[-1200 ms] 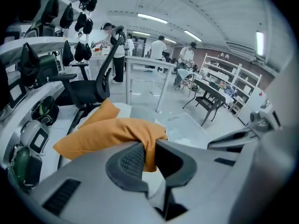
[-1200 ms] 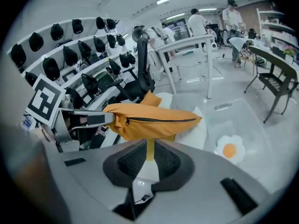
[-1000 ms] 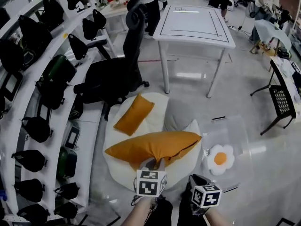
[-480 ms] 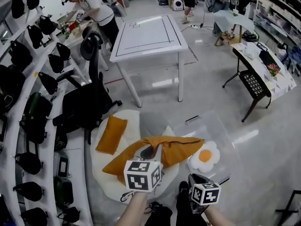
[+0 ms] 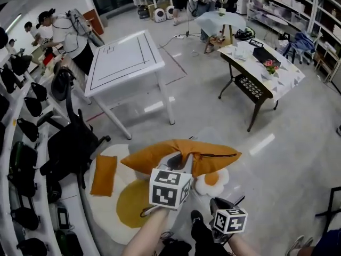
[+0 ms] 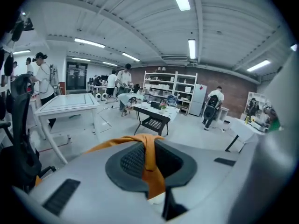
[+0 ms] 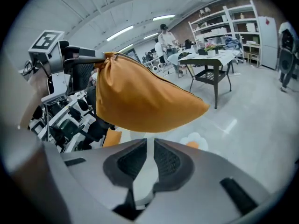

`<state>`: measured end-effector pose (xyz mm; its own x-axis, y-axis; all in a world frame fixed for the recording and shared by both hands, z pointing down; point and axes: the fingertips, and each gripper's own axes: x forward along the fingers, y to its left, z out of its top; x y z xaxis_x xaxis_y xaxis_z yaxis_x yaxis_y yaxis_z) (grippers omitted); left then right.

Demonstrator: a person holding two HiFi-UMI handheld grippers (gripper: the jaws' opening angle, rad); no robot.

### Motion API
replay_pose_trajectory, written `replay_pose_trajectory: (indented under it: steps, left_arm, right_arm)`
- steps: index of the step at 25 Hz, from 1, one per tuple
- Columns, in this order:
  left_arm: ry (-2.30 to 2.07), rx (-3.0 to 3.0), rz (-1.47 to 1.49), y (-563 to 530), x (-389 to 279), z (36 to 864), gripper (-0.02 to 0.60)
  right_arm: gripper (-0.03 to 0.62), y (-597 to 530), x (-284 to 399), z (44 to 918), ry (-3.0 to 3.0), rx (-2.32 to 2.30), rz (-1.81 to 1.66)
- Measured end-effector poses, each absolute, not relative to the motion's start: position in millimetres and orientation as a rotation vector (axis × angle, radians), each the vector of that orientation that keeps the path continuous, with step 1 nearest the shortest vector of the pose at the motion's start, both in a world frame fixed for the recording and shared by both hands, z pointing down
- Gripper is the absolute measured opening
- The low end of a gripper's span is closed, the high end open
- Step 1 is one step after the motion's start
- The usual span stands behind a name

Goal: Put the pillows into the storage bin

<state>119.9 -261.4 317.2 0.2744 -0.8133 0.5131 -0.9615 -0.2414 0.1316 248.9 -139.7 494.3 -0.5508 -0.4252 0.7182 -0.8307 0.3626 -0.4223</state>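
Note:
My left gripper [image 5: 180,160] is shut on the top edge of a large orange pillow [image 5: 181,154], which hangs in the air from it. In the left gripper view a fold of orange fabric [image 6: 150,164] is pinched between the pads. The right gripper view shows the pillow [image 7: 145,99] dangling from the left gripper [image 7: 100,59]. It hangs over a flower-shaped white pillow with an orange centre [image 5: 212,180], which lies in a clear storage bin [image 5: 240,175] that is hard to make out. My right gripper [image 5: 216,206] is low at the right, jaws a narrow slit apart [image 7: 148,146], empty.
A small orange pillow [image 5: 104,175] lies on a white round rug [image 5: 109,212] at the left. A black office chair [image 5: 69,143] and a white table [image 5: 125,63] stand behind it. Shelves with black bags line the left edge. A dark-legged table [image 5: 256,68] stands at the right.
The large orange pillow has been lifted off the white rug and carried right, to above the flower-shaped pillow. The right gripper has stayed low at the right.

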Motion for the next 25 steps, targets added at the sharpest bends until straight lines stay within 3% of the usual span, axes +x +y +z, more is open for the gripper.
replay_pose_trajectory:
  steps: [17,21,25]
  left_arm:
    - [-1.128,2.157,0.832,-308,266,476,0.051]
    - [-1.048,1.987,1.069,-283,260,550,0.067]
    - [-1.144,1.681,1.126,-252,205,601,0.075]
  right_arm:
    - [0.044,-163,377,502,-1.968,1.473,1.203]
    - [0.044,-167,377,507,-1.968,1.45,1.2]
    - [0.044,-172,366,507,-1.976,1.398,1.186]
